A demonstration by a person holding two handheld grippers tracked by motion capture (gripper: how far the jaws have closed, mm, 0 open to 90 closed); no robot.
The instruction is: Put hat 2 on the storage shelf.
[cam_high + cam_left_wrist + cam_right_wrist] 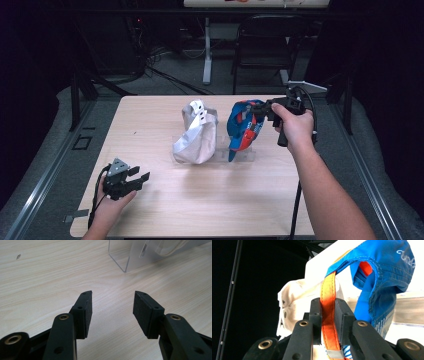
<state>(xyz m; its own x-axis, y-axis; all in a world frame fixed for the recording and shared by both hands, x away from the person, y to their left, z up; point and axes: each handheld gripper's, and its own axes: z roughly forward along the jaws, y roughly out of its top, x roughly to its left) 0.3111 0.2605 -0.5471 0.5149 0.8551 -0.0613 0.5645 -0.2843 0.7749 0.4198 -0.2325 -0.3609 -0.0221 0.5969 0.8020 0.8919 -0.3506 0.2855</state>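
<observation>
Right gripper (327, 315) pinches the blue cap's (382, 270) orange strap (328, 312); left gripper (112, 307) spread, empty, over the desk (50, 272).

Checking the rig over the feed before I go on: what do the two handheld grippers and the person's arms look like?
Both grippers are black. The left gripper carries a grey three-cornered plate and trails a black cable; its flat rectangular pads sit on arms with brass-ringed pivots. The right gripper has the same plate and cable. Forearms are bare, no sleeves visible.

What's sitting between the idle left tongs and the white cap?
Only bare table, seen in the high view, separates the left tongs from the white cap.
</observation>
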